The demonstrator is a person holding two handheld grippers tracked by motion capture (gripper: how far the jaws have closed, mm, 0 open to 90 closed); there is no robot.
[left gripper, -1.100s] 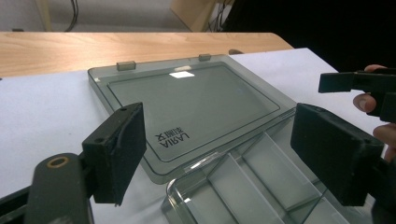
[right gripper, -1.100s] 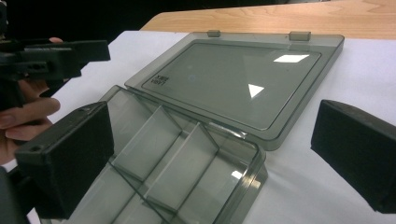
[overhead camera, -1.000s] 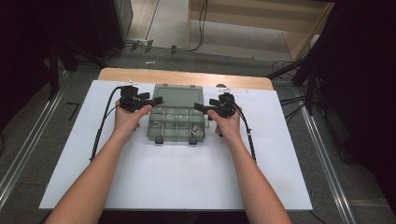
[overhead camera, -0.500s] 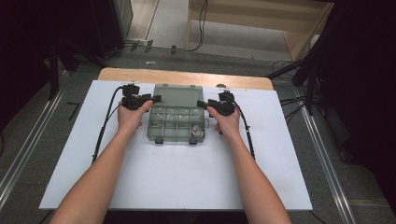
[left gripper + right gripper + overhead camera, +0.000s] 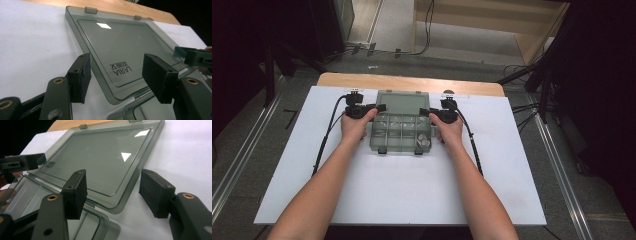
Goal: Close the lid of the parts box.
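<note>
Smoky grey box on white

The organiser box [image 5: 401,132] is translucent smoke-grey, its lid [image 5: 120,47] bearing dark lettering; both grippers' jaws are black; the white sheet [image 5: 512,175] covers a tan wooden tabletop [image 5: 412,82].

A lab or test room: a white sheet [image 5: 402,195] covers a wooden table [image 5: 412,82], with floor rails [image 5: 242,155], loose cables [image 5: 522,107] and dark stands around it.

Glossy smoky clear-plastic organiser box [image 5: 402,131], matt white table sheet [image 5: 402,195], wooden table edge [image 5: 412,82].
</note>
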